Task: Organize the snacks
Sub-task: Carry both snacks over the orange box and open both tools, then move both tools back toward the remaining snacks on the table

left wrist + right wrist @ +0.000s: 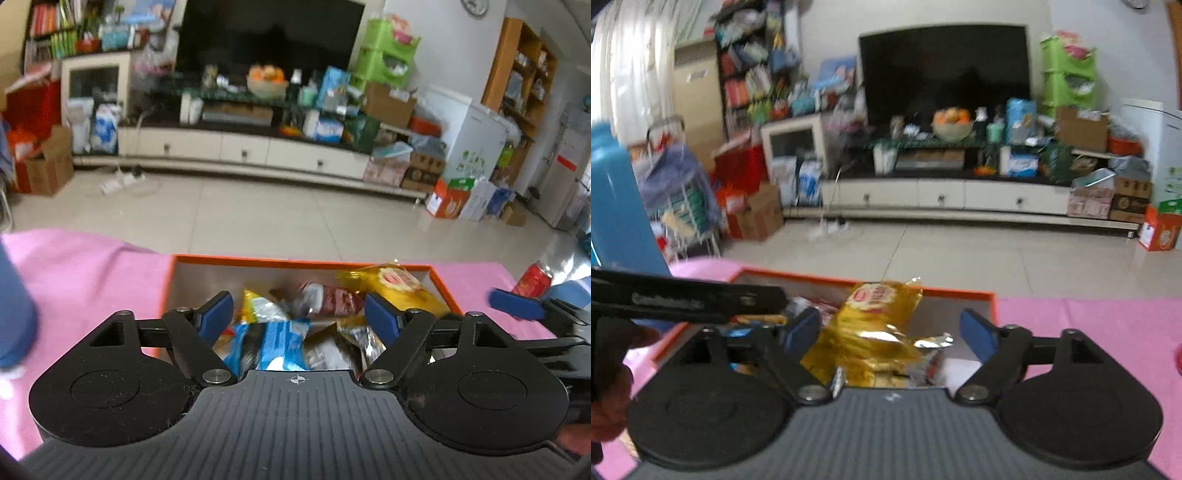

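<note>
Only our left wrist view shows the red can (533,284) at the counter's (85,266) far right; only the right view shows the yellow bag (875,332) up close. Both claws — left claw (299,319), right claw (890,334) — hang spread, empty, above the orange box (295,263), where the snack packets (280,343) lie heaped.

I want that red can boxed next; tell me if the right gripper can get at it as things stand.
Probably yes. The right gripper is open and holds nothing, and the red can stands on the pink cloth outside the orange box, with nothing visibly between them.
</note>
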Demonstrator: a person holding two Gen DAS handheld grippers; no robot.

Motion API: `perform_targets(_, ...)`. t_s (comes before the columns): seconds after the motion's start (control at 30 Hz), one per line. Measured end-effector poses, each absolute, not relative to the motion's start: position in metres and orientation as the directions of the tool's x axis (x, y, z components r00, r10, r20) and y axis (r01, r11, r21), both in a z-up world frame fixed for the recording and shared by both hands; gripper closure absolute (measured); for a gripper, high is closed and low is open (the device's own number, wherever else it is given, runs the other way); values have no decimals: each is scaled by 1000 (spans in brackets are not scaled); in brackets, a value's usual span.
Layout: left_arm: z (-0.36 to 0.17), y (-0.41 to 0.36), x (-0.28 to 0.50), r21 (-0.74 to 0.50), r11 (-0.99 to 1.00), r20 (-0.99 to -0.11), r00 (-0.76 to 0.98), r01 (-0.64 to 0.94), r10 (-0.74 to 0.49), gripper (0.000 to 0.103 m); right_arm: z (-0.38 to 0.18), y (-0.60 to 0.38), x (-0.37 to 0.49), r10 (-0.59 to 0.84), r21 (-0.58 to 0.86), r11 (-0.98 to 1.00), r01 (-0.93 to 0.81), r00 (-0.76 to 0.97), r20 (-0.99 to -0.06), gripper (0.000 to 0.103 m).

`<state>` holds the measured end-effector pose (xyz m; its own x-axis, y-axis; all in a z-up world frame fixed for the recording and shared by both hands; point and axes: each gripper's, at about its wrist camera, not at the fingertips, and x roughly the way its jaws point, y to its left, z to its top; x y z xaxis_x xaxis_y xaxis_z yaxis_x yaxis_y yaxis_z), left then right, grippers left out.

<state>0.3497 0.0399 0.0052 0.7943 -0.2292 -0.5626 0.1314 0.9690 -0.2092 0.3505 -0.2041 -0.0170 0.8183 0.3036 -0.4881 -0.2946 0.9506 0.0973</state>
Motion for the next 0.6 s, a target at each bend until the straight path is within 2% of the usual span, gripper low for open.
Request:
perform_targets(0.1, 13, 46, 310, -193, 972, -552, 805, 131, -218, 39, -11, -225, 308, 288, 133, 958, -256, 832, -474, 11)
perform_targets(0.2, 11, 55, 269, -214, 970, -567, 794, 116, -220, 39, -20, -247, 264, 270, 184, 962, -203, 820, -506, 11)
perform_targets(0.37, -9, 66, 197, -228, 971, -638, 743, 68, -202, 39, -52, -273, 194, 244, 280, 957, -81, 747, -619, 11)
perform_targets(0.6, -48, 72, 114, -217, 976, -744, 644, 21, -179, 39, -70, -274, 135, 252, 310, 950, -40, 686, -682, 11)
